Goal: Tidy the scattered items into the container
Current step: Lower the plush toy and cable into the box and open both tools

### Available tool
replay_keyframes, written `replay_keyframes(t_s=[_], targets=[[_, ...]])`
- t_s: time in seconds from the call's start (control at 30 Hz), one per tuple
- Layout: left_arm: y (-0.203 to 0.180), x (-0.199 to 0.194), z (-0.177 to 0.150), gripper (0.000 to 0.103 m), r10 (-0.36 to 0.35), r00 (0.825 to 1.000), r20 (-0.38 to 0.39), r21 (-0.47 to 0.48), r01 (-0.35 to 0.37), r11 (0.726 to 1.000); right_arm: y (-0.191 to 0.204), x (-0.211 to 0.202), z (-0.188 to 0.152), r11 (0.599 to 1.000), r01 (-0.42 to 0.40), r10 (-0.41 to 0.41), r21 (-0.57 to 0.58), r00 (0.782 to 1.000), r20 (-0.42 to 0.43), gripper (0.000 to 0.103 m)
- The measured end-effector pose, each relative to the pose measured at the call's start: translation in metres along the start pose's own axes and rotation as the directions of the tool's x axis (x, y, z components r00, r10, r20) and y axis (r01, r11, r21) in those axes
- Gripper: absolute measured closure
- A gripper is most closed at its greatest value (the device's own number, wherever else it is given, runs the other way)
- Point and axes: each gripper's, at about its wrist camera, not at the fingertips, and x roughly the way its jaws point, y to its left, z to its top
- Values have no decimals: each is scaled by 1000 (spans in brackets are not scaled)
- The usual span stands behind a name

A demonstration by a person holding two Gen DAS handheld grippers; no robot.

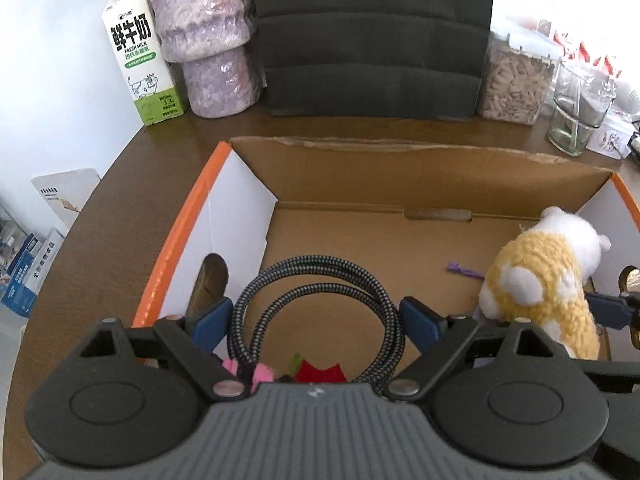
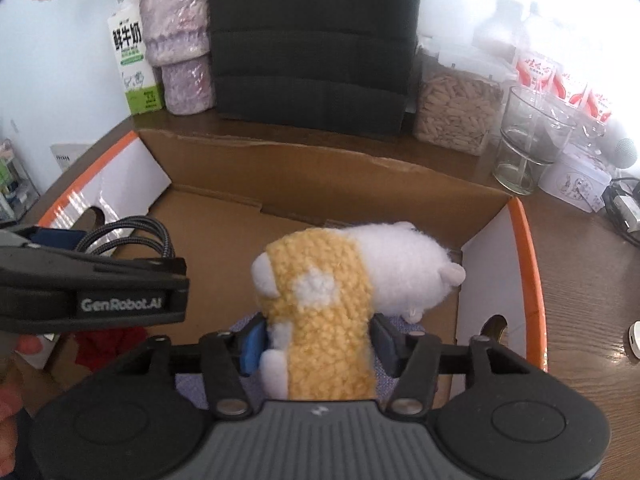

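Observation:
An open cardboard box [image 1: 180,248] with orange rims sits on the brown table. My left gripper [image 1: 316,320] is lowered into its left half, its blue pads against both sides of a coiled braided cable [image 1: 320,276], which it holds. A red item [image 1: 320,374] and a pink one [image 1: 260,372] lie under it. My right gripper [image 2: 318,344] is inside the box [image 2: 528,260] on the right. A yellow and white plush toy [image 2: 320,300] lies between its fingers; they flank it without squeezing it. The plush [image 1: 540,284] and cable [image 2: 132,232] show in both views.
A small purple piece [image 1: 464,270] lies on the box floor. Behind the box stand a milk carton [image 1: 136,56], a fuzzy purple vase [image 1: 208,40], a dark bag [image 1: 372,40], a jar of grain [image 1: 514,84] and a glass [image 1: 576,116]. A person's hand [image 2: 12,392] shows at left.

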Motion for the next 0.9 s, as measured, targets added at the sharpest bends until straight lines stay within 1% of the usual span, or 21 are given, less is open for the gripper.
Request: replay_keyframes(t_s=[0.07, 0.1, 0.17, 0.23, 0.37, 0.6, 0.73, 0.83, 0.9], targets=[[-2, 1, -1, 11, 8, 1000, -8, 4, -8, 1000, 1, -1, 1, 1000, -1, 1, 3, 1000, -1, 24], [-2, 2, -1, 10, 13, 1000, -11, 5, -12, 1000, 2, -2, 1, 1000, 7, -7, 1, 1000, -4, 23], [0, 0, -1, 0, 31, 1000, -4, -3, -31, 1000, 3, -3, 1, 1000, 19, -19, -8, 1000, -9, 11], [3, -7, -2, 0, 36, 999, 29, -5, -36, 999, 3, -4, 1, 1000, 10, -10, -8, 1000, -10, 6], [8, -15, -1, 0, 15, 999, 43, -19, -14, 1000, 4, -10, 1, 1000, 7, -7, -4, 1000, -6, 5], [16, -30, -7, 0, 18, 997, 72, -19, -17, 1000, 7, -25, 0, 1000, -1, 1, 12, 1000, 15, 4], [22, -43, -11, 0, 24, 993, 113, -23, -21, 1000, 5, -37, 0, 999, 1, -2, 32, 1000, 30, 4], [26, -55, -14, 0, 57, 986, 159, -21, -54, 998, 5, -46, -1, 999, 6, -8, 43, 999, 42, 3], [27, -64, -18, 0, 98, 972, 212, -17, -96, 995, 4, -52, -2, 998, 7, -11, 66, 998, 55, 3]])
